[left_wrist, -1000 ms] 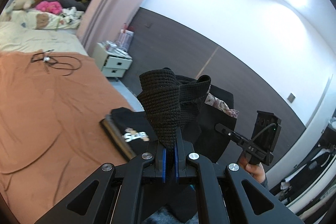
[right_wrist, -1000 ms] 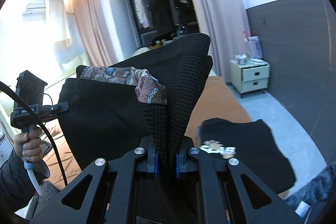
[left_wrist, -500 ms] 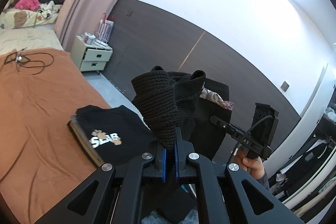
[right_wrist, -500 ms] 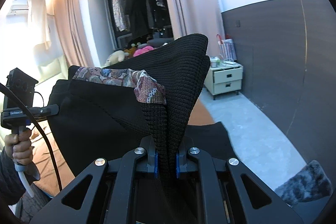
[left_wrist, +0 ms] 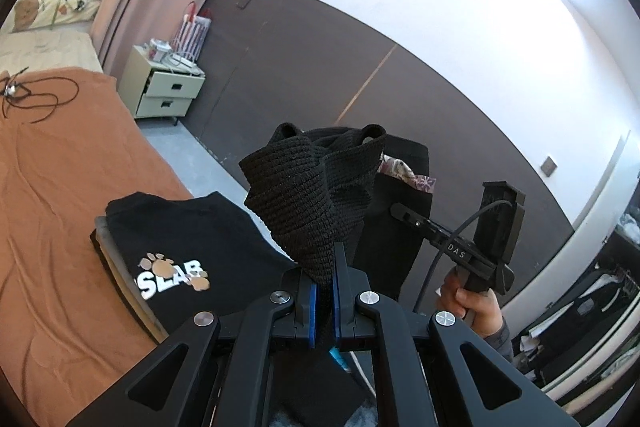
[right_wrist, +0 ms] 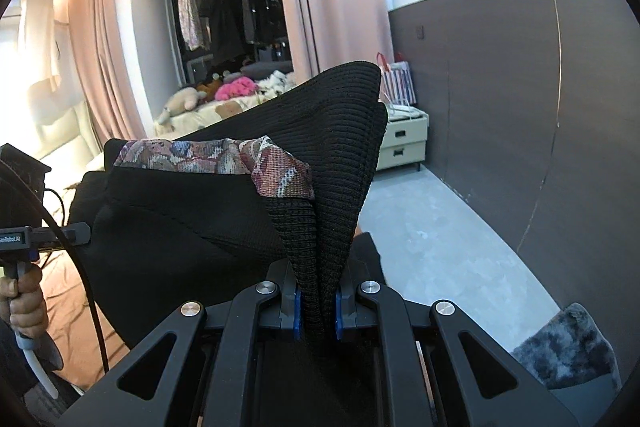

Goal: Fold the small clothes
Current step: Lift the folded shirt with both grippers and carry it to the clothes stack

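Observation:
A black knit garment (left_wrist: 308, 195) with a patterned inner band (right_wrist: 216, 157) hangs in the air, stretched between both grippers. My left gripper (left_wrist: 324, 301) is shut on one bunched corner of it. My right gripper (right_wrist: 316, 313) is shut on the other ribbed corner (right_wrist: 332, 163). In the left wrist view the right hand-held gripper (left_wrist: 476, 243) shows behind the cloth, held by a hand (left_wrist: 472, 303). In the right wrist view the left gripper's handle (right_wrist: 24, 239) and hand (right_wrist: 22, 303) sit at the left edge. The garment's lower part is hidden behind the gripper bodies.
A folded black T-shirt with a paw-print logo (left_wrist: 176, 251) lies on a stack at the edge of the brown-sheeted bed (left_wrist: 52, 211). A black cable (left_wrist: 36, 99) lies further up the bed. A pale nightstand (left_wrist: 164, 91) stands by the dark wall. A grey furry rug (right_wrist: 568, 351) covers the floor.
The left gripper has swung toward the wall and sunk slightly, so the folded T-shirt slid left and closer in its view. The right view turned toward the wall. Both grips stayed the same.

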The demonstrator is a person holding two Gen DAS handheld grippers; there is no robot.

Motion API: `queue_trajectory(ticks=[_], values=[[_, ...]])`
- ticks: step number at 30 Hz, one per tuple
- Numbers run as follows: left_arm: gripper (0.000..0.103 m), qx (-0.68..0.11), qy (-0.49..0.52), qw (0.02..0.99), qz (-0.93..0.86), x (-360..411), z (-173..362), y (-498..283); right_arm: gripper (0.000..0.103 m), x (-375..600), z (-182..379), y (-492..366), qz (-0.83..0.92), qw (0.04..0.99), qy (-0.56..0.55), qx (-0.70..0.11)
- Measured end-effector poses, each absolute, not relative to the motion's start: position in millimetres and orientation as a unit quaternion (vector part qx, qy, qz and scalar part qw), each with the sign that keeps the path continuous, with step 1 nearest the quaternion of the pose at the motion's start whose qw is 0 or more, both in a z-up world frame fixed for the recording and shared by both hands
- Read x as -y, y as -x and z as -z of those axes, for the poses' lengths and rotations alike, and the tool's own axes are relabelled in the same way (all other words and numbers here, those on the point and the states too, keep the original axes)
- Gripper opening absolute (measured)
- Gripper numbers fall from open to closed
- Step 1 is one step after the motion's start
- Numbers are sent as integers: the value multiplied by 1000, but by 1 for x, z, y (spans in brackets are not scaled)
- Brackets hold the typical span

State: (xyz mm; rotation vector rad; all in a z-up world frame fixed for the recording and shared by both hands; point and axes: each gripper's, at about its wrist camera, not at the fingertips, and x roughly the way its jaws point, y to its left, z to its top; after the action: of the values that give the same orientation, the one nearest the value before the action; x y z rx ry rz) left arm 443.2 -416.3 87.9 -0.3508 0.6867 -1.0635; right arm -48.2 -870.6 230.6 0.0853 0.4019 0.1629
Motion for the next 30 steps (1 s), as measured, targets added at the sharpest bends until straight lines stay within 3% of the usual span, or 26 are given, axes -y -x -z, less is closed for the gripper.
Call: queue_trajectory(ticks=[26,28,30], values=[[6,-400,190,785,433,424,39,-605,8,749,-198,-103,-51,942,-3,-332],[7,-421,175,793,405,427,52,-614,11,754,-193,-116,-32,937,0,-348],[18,-449,161,792,382,432,68,-623,30,758,-186,-130,0,927,4,-374]])
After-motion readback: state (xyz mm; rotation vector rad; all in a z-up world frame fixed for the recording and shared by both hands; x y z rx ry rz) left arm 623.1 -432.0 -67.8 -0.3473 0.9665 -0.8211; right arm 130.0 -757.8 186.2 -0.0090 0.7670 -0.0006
